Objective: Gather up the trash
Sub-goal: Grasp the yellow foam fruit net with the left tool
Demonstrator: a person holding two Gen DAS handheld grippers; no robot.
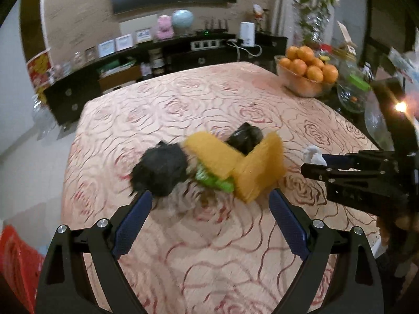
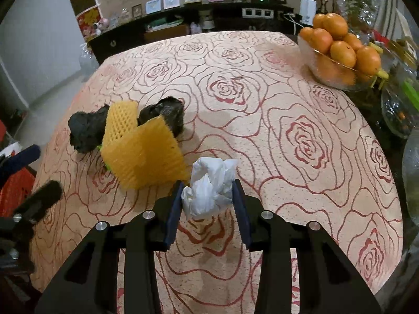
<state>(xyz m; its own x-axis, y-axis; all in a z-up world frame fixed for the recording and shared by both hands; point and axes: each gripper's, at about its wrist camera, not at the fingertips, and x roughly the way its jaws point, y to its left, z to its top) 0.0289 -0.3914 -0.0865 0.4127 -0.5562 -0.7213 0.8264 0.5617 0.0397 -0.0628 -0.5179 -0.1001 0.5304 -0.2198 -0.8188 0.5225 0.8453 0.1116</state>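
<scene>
Right gripper (image 2: 207, 198) clamps crumpled white tissue (image 2: 209, 188); left gripper (image 1: 210, 209) jaws apart, near yellow foam net (image 1: 235, 162) on rose-patterned tablecloth (image 1: 183, 248).

The left gripper (image 1: 210, 198) hovers with fingers spread wide; the right gripper (image 2: 208, 196) has its fingers pinched on something.

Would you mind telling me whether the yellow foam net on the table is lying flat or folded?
Folded. The yellow foam net bends into two panels that meet at an angle and stand up from the tablecloth, resting against the crumpled black bags.
</scene>
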